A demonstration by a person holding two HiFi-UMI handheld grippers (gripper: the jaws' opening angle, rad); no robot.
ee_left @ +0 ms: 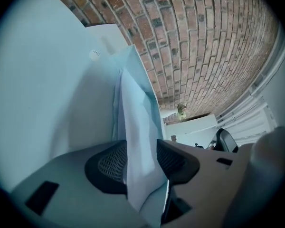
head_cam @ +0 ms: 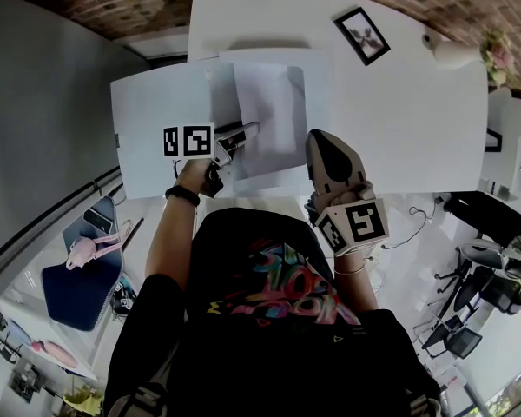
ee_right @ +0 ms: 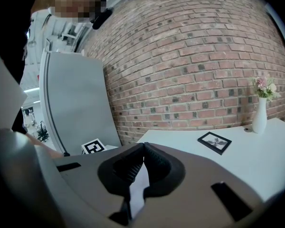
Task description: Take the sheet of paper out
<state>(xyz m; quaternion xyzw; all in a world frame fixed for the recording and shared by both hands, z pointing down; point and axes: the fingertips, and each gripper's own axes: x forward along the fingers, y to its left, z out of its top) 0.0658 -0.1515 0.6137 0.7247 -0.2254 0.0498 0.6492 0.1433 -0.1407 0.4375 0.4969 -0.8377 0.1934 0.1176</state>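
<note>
A white sheet of paper point(head_cam: 273, 111) lies on the white table point(head_cam: 399, 120), over a wider pale cover, with a large white folder point(head_cam: 156, 111) spread to its left. My left gripper point(head_cam: 243, 133) is at the sheet's left edge. In the left gripper view it point(ee_left: 141, 163) is shut on the sheet point(ee_left: 137, 127), which runs up between the pads and stands off the folder point(ee_left: 52, 94). My right gripper point(head_cam: 317, 137) hovers at the sheet's right edge. Its jaws point(ee_right: 142, 148) are shut tip to tip; a white sliver shows behind the tips, and I cannot tell what it is.
A black picture frame point(head_cam: 362, 35) lies at the table's far side, with a white vase of flowers point(head_cam: 451, 53) at the far right corner. A grey partition point(head_cam: 35, 102) stands to the left and a brick wall point(ee_right: 204, 56) rises behind the table.
</note>
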